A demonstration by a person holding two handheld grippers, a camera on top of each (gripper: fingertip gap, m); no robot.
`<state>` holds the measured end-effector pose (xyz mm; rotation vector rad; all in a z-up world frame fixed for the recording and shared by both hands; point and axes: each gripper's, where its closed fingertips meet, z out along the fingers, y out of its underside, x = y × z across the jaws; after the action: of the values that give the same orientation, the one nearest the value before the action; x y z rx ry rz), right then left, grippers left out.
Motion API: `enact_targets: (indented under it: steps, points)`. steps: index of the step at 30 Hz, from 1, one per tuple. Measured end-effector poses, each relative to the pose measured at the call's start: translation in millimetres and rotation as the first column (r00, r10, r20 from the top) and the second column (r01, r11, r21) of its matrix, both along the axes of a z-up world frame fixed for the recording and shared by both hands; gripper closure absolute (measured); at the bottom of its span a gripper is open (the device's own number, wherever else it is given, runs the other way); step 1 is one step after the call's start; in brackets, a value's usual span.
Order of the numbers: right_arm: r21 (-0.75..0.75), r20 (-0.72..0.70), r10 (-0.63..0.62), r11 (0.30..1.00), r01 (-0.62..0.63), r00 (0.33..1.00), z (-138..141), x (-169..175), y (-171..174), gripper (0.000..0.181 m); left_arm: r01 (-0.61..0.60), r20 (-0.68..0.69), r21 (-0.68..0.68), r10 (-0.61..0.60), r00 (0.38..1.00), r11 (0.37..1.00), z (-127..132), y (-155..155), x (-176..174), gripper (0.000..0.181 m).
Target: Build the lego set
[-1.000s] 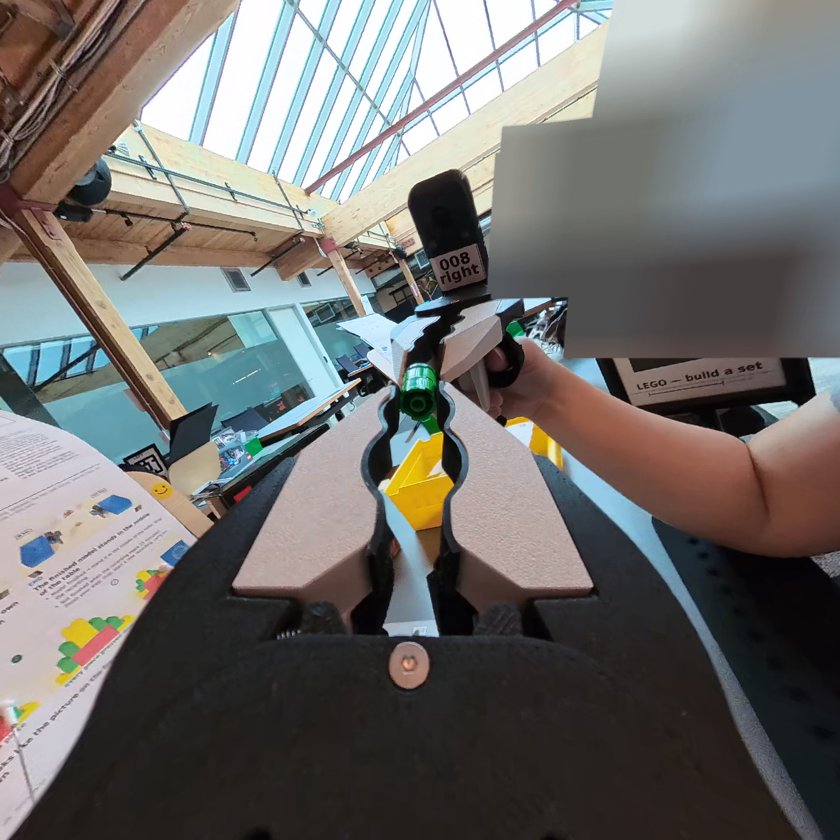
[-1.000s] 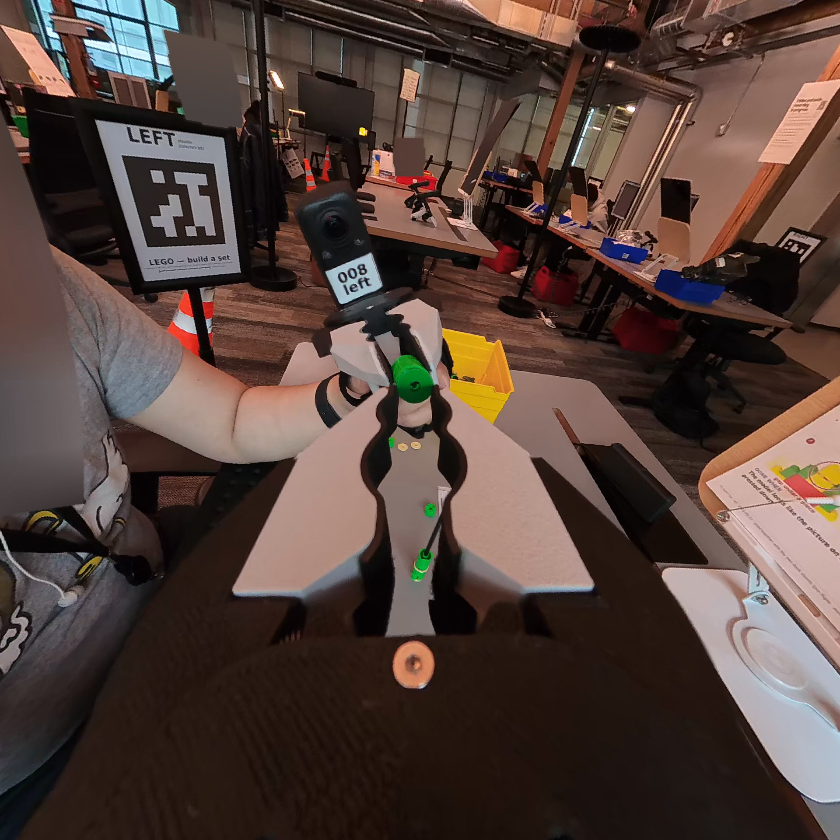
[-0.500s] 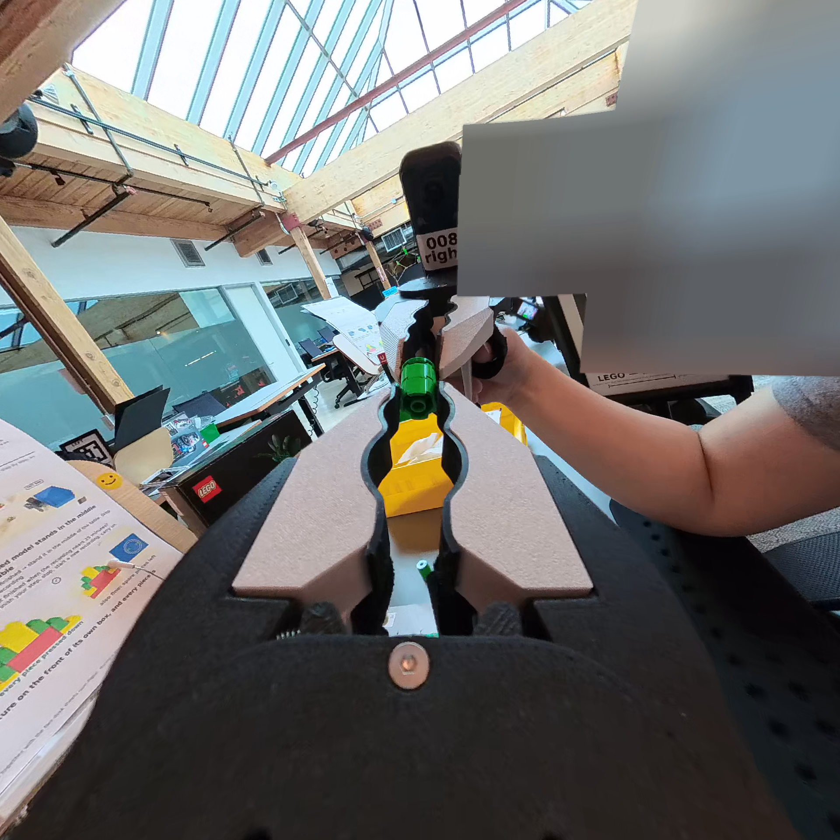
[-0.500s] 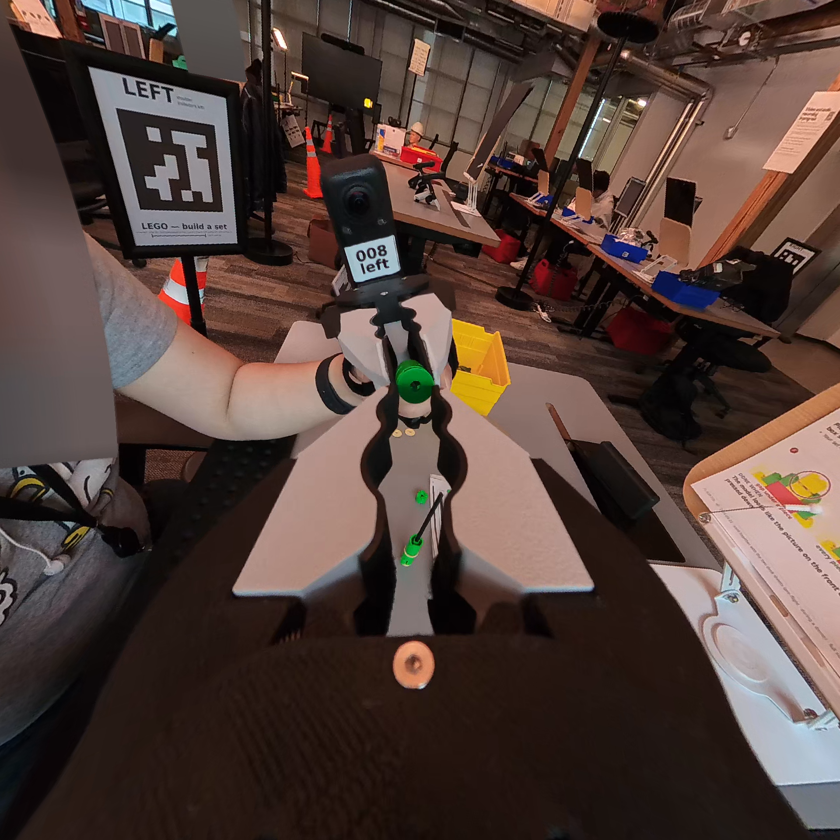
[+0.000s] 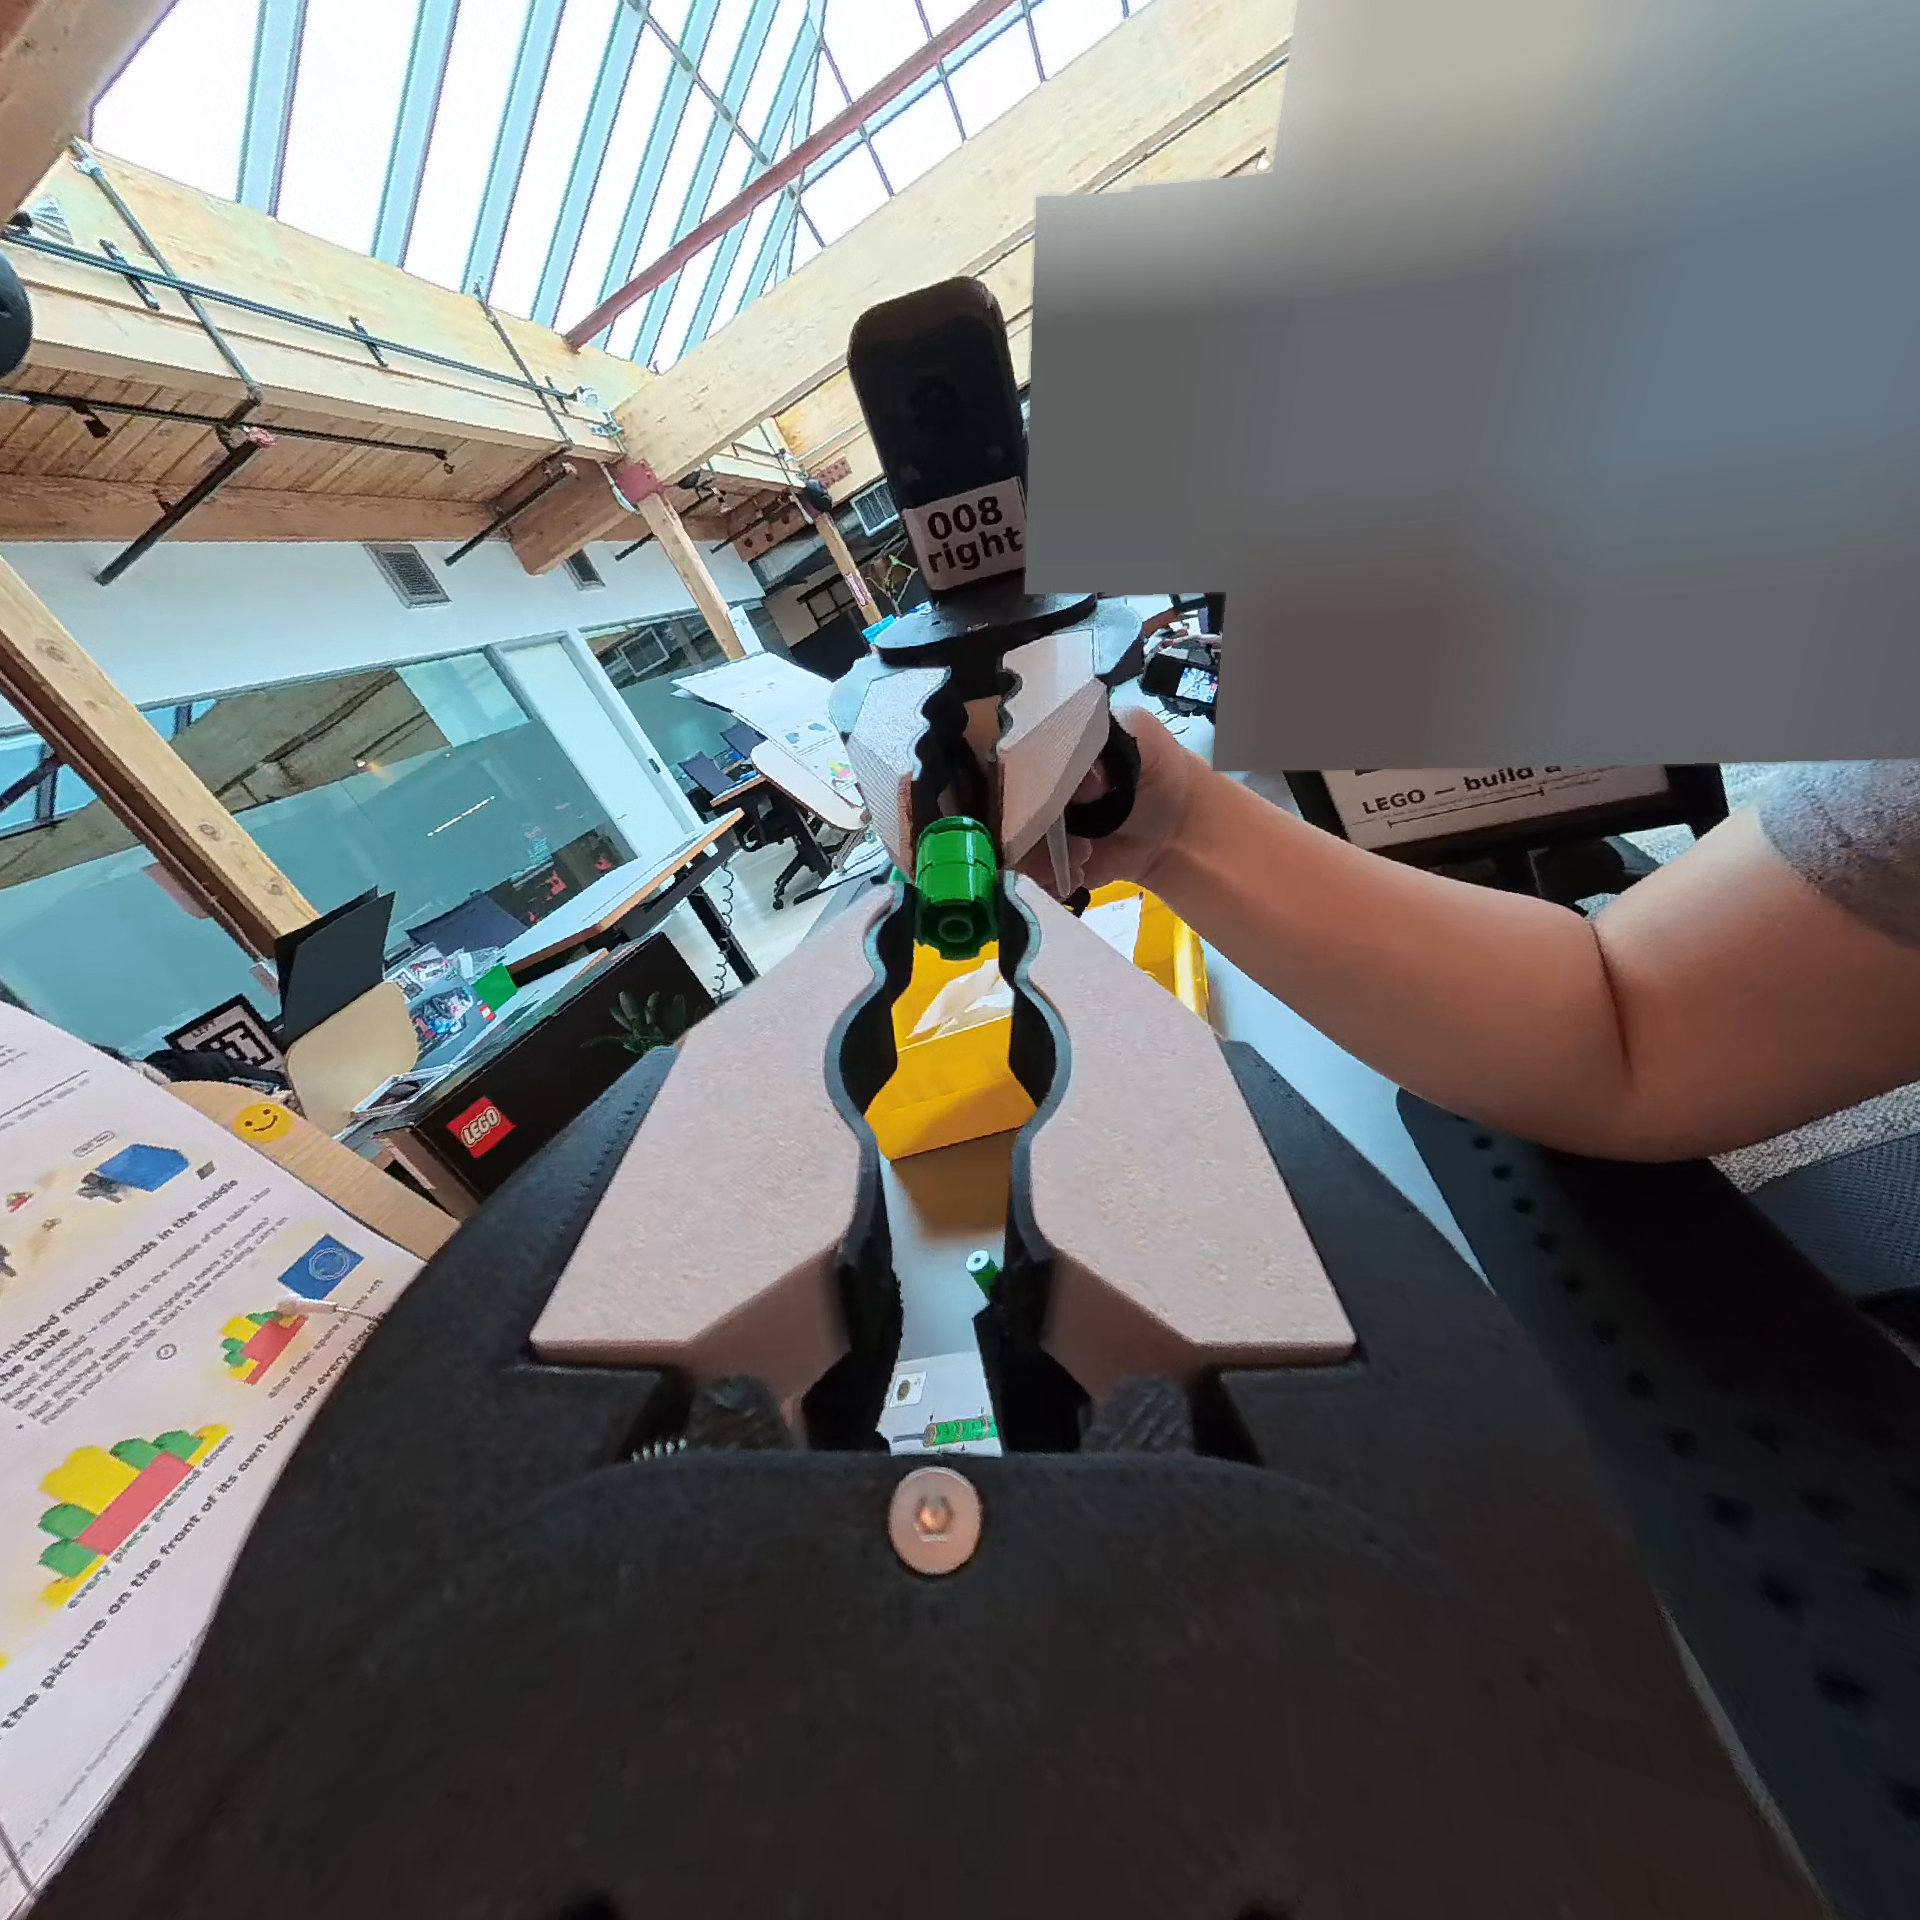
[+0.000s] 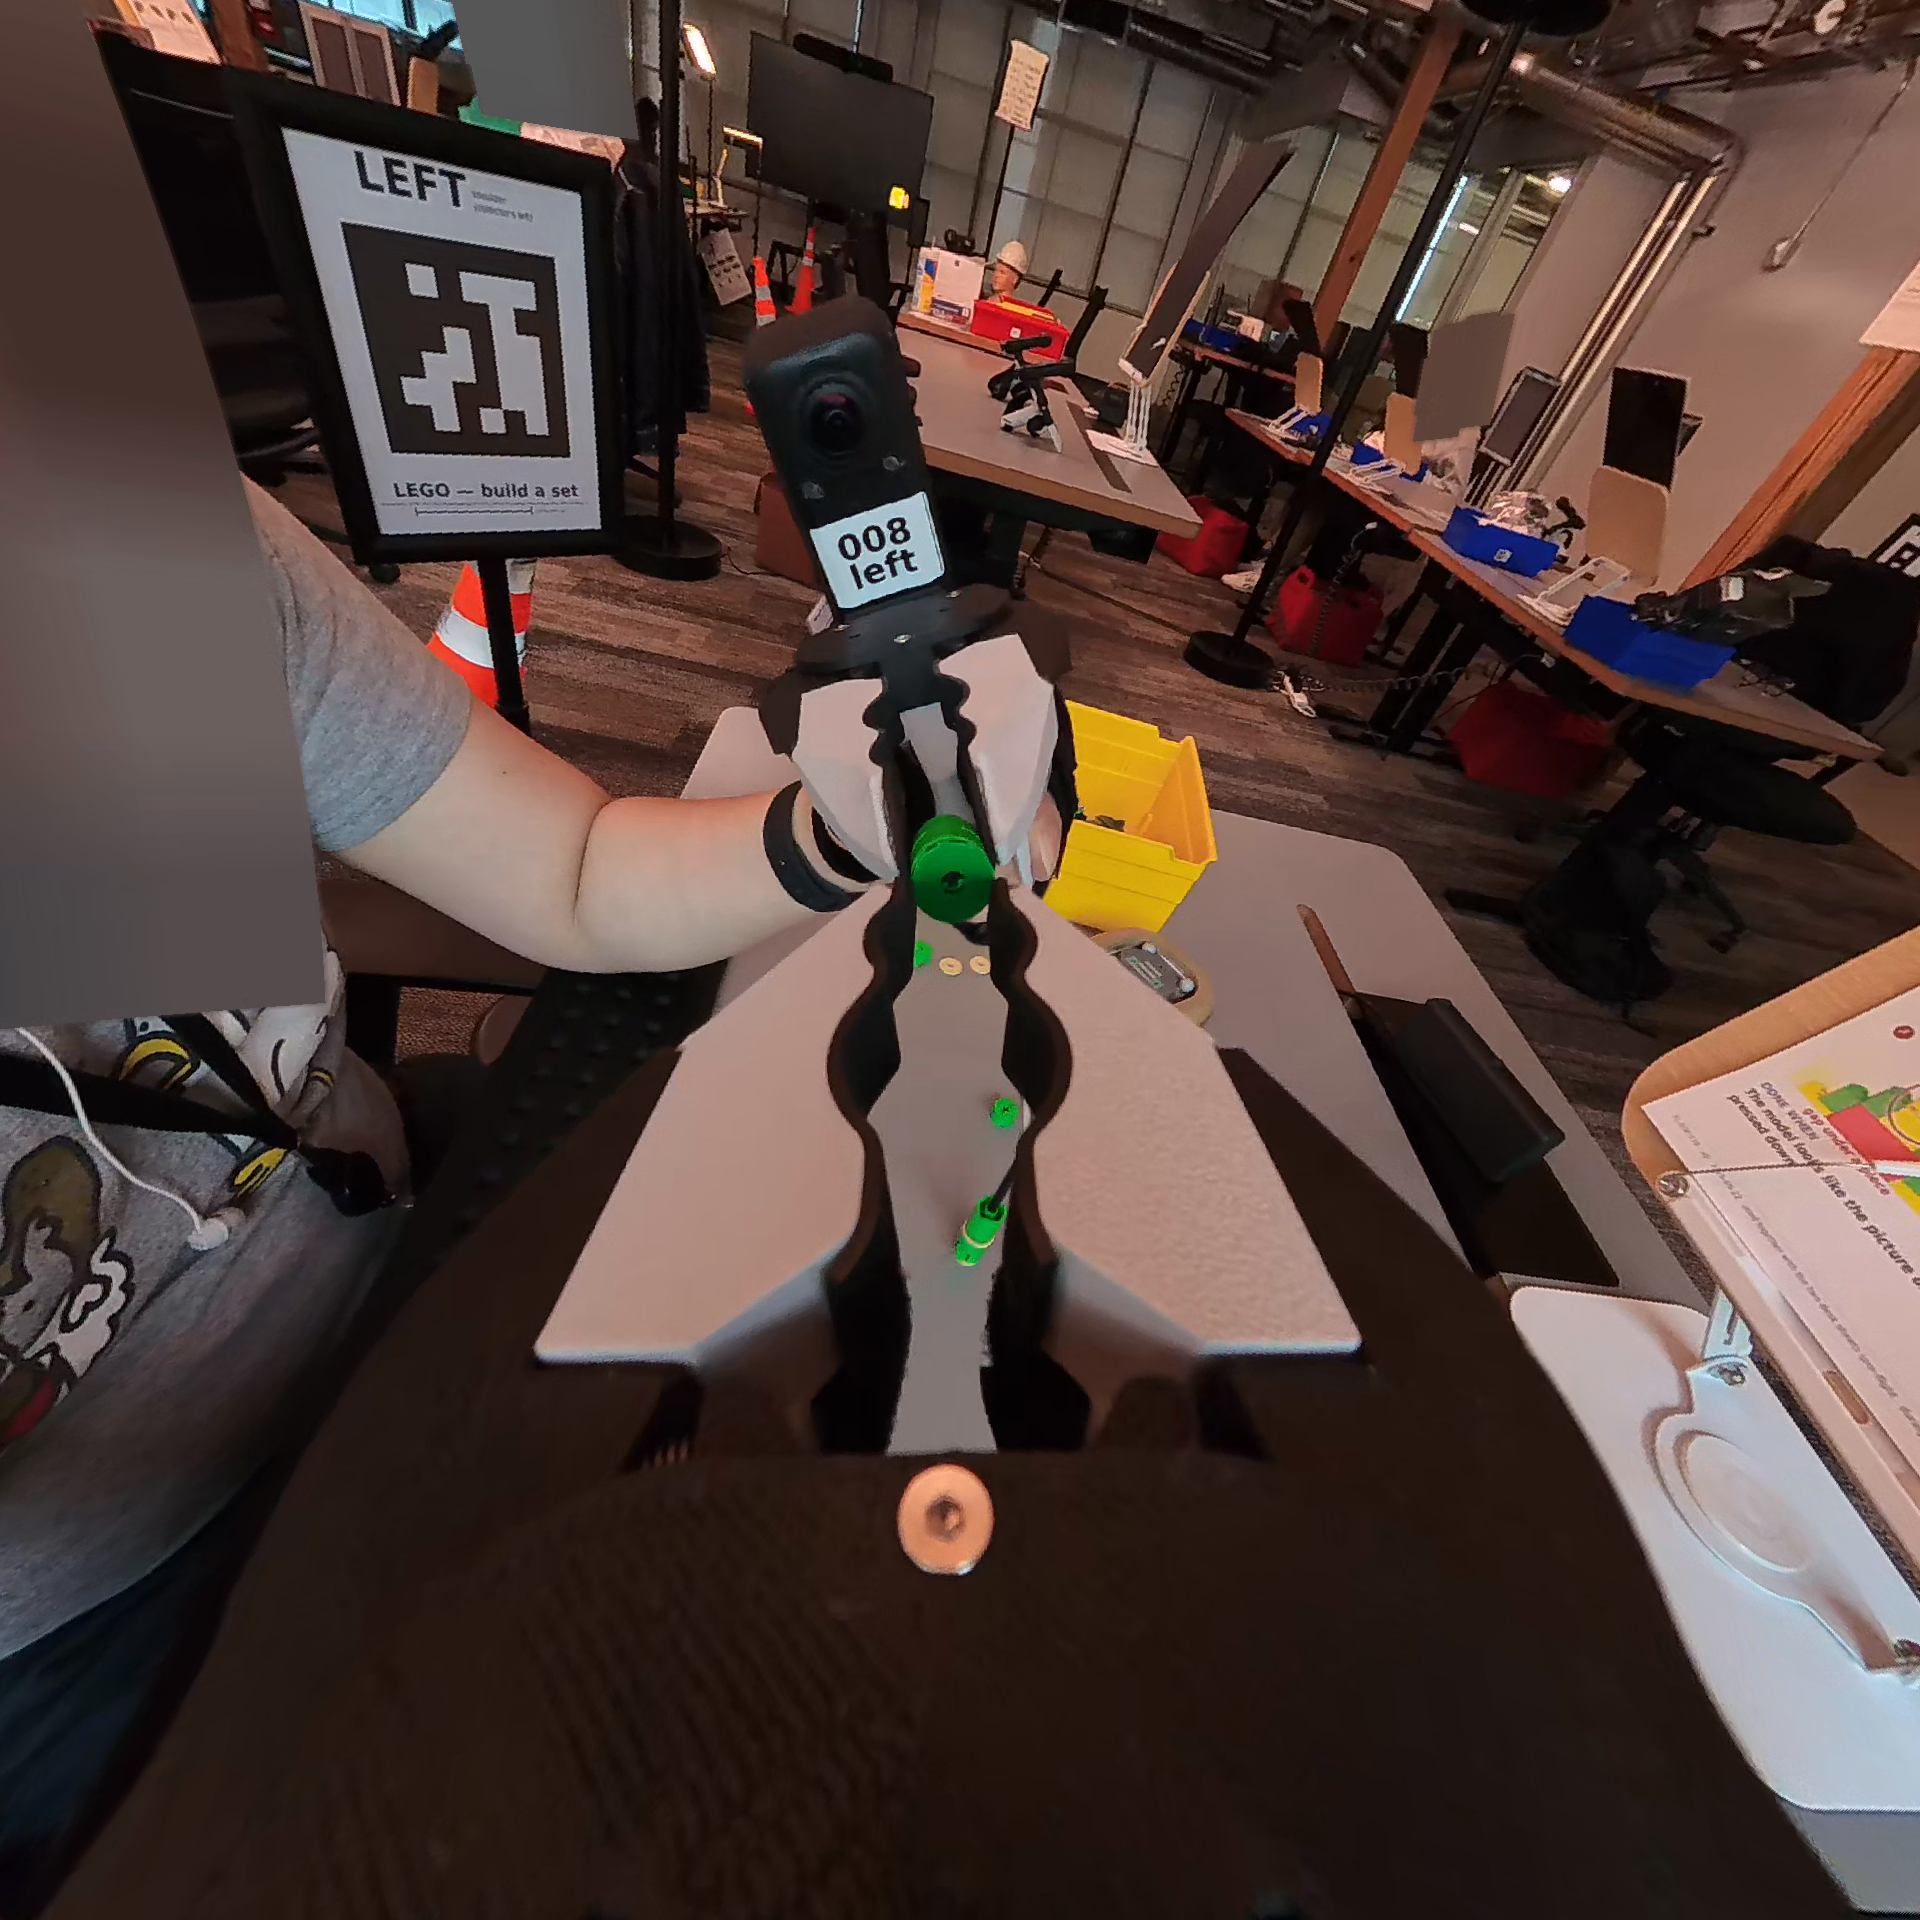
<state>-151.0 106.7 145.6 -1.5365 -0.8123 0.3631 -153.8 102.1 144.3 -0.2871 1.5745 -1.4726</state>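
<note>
The 2 grippers are meeting tip to tip above the table. The left gripper [image 5: 951, 914] and the right gripper [image 6: 951, 883] are both clamping shut, each gripped by a bare-armed hand [image 5: 1127, 805].

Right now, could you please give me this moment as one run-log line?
left tool: shut on green round pieces | right tool: shut on same | yellow bin: behind
</note>
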Motion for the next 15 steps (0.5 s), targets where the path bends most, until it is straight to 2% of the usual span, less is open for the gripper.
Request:
enact_targets:
  steps: [6,15]
  points:
    - [-0.009,-0.005,0.010,1.000,-0.010,1.000,-0.9,0.1,-1.7,0.169,0.012,-0.002,-0.007,-0.012,1.000,1.000,-0.8,-2.0,0.4,0.169]
    - [0.007,0.015,-0.056,0.998,0.056,0.998,-0.1,4.8,4.8,0.169,-0.056,-0.008,0.005,0.056,0.998,0.998,-3.1,4.0,8.4,0.169]
